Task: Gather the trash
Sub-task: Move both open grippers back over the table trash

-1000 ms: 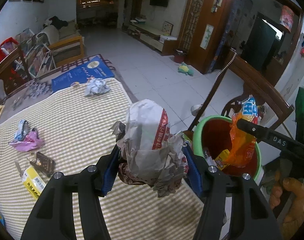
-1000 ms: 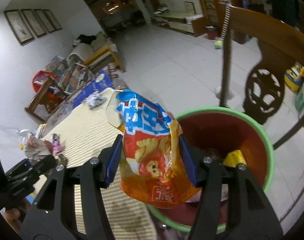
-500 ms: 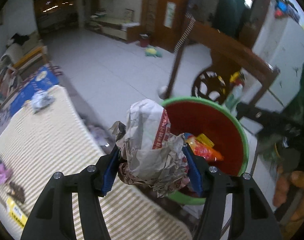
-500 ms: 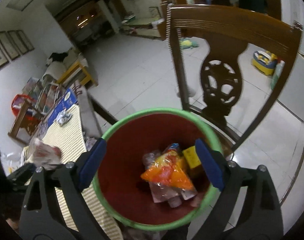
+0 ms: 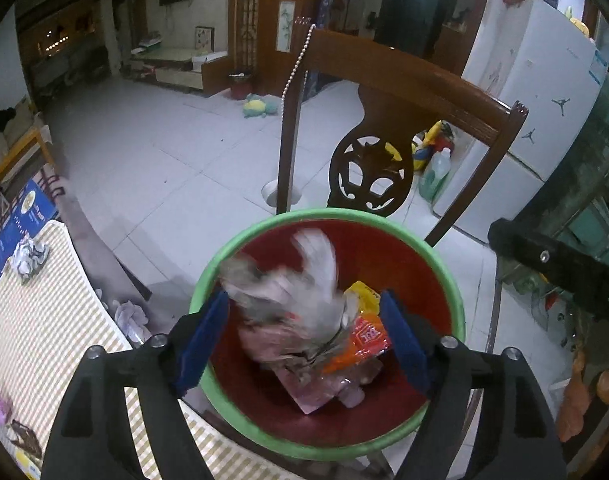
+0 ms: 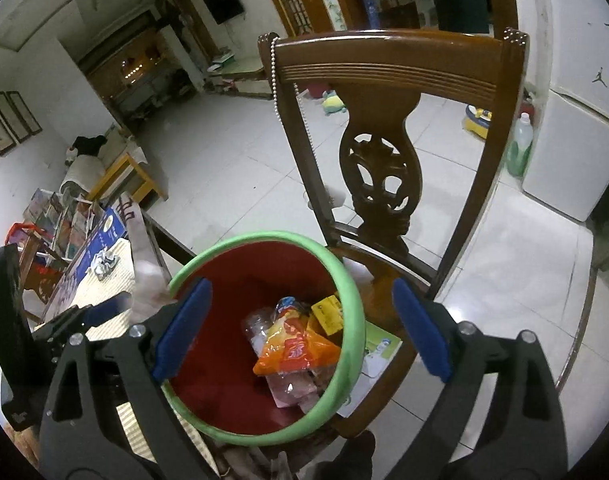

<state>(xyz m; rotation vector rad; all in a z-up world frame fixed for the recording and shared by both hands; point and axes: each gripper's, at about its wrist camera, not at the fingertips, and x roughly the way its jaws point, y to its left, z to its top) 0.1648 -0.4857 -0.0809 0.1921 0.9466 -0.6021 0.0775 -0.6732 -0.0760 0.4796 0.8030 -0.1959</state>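
Dropping step under way: left gripper jaws opening, blurred crumpled paper bag falling free between them into the red bin. Right gripper spread wide, empty, above the orange snack bag inside. Next, probably back to the striped table for the crumpled wad.

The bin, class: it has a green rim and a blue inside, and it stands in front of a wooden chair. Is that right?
Not quite. The bin has a green rim, but its inside is red, not blue. It does stand in front of the wooden chair. The right wrist view shows this.
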